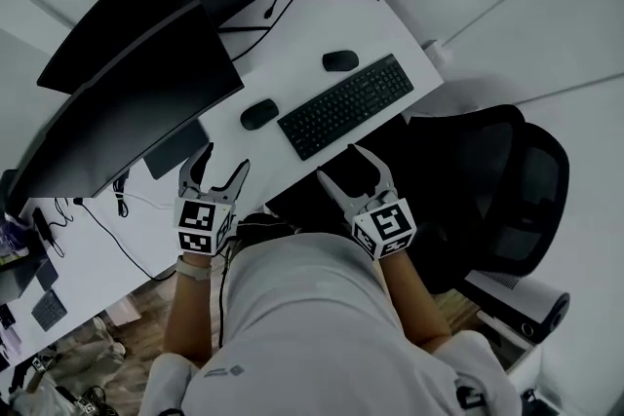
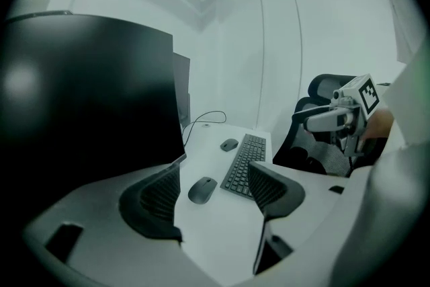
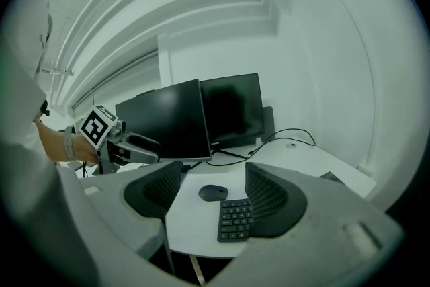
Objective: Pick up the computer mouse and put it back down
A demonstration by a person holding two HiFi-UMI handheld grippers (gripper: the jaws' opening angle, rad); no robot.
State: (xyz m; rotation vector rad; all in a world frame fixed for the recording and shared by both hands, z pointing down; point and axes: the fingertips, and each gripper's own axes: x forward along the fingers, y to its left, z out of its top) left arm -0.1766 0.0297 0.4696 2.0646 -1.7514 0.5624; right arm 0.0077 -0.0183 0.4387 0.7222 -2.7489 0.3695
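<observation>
At the counter's (image 1: 380, 29) left: two dark monitors (image 1: 146, 63), side by side.

Near edge, left: left hand-held gripper (image 1: 222, 163), jaws apart, nothing between them.

Just beyond it: computer mouse (image 1: 259, 114), flat on the counter beside the left end of the black keyboard (image 1: 346, 104), touched by neither gripper.

Behind the keyboard: a second mouse (image 1: 340, 60).

Near edge, right: right hand-held gripper (image 1: 341, 166), jaws apart, empty, short of the keyboard.

Step, as judged: approach; pick-up not yet begun. Next move likely calls for the left hand-held gripper going forward and down, jaws straddling the mouse's sides, then closing.
</observation>
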